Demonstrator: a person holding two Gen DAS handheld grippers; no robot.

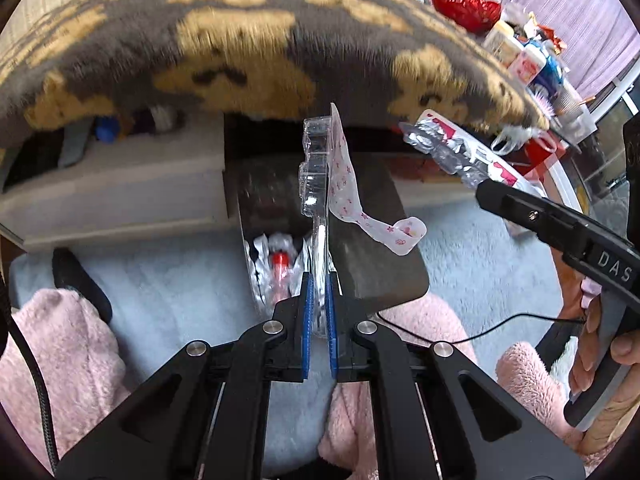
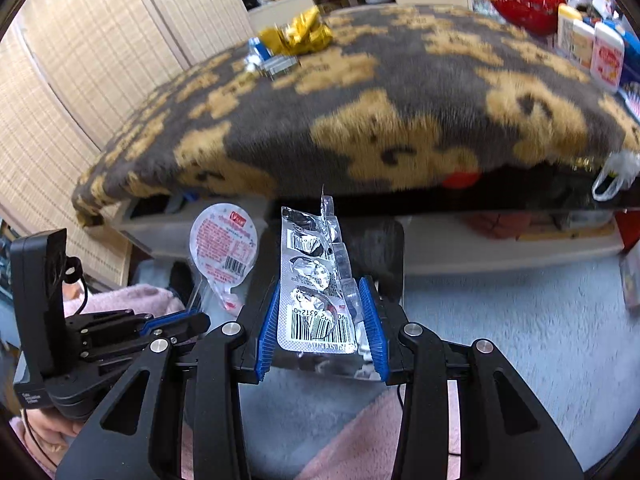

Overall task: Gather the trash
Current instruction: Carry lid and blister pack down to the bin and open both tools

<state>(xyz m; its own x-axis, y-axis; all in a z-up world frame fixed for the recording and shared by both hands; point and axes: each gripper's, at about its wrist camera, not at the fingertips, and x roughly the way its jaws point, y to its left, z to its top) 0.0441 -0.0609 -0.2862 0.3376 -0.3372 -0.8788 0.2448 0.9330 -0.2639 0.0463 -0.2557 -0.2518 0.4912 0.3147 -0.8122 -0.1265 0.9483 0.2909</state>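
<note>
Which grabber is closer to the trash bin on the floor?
Left. The left gripper holds a clear plastic pack right over the trash bin. The right gripper, holding a foil pill sheet, is off to the side.

Both my wrist cameras sit low near the carpet (image 1: 160, 280), facing the patterned blanket's (image 1: 248, 32) edge closely (each catches the other hand-held gripper sideways).

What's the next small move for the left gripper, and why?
Probably lower it a little and open over the dark bin. The left gripper is shut on the clear blister pack, which hangs above the bin's mouth, where other wrappers already lie.
</note>
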